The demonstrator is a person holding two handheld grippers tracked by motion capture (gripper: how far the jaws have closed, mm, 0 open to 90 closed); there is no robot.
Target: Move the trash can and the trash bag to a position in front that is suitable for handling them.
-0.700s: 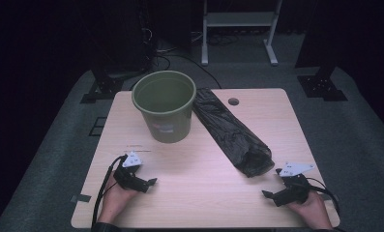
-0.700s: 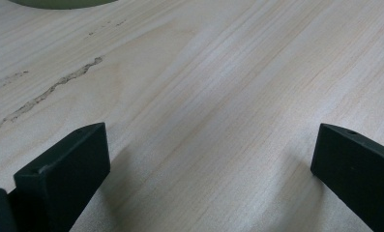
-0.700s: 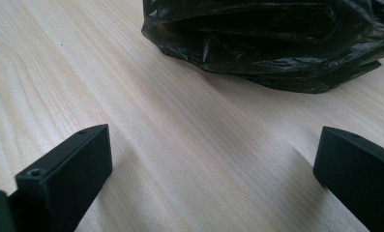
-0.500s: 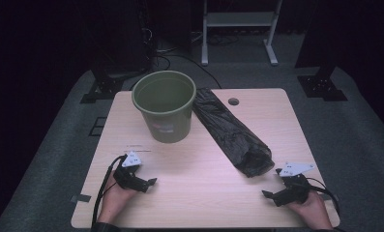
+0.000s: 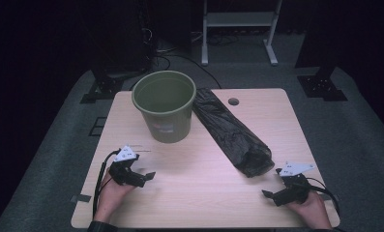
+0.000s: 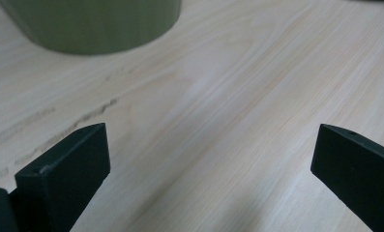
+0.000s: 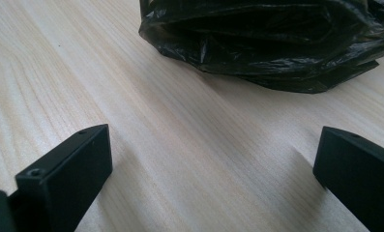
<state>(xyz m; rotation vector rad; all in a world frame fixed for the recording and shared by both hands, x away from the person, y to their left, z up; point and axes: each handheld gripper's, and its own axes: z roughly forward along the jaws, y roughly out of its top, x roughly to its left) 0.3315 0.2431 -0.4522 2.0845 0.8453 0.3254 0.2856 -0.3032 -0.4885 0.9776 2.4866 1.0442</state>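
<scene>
A green bucket (image 5: 165,104) stands upright at the back left of the wooden table (image 5: 199,188); its base (image 6: 90,24) shows in the left gripper view. Beside it lies a long black plastic bag (image 5: 230,131), folded, running diagonally toward the front right; its near end (image 7: 272,43) shows in the right gripper view. My left gripper (image 5: 140,170) rests low at the front left, open, with bare wood between its jaws (image 6: 209,159). At the front right, my right gripper (image 5: 273,183) is open just short of the bag's near end, nothing between its jaws (image 7: 211,164).
A round cable hole (image 5: 233,101) sits near the table's back edge. Grey floor mats (image 5: 354,140) surround the table. A white metal stand (image 5: 238,29) and dark equipment with cables (image 5: 160,48) lie beyond it.
</scene>
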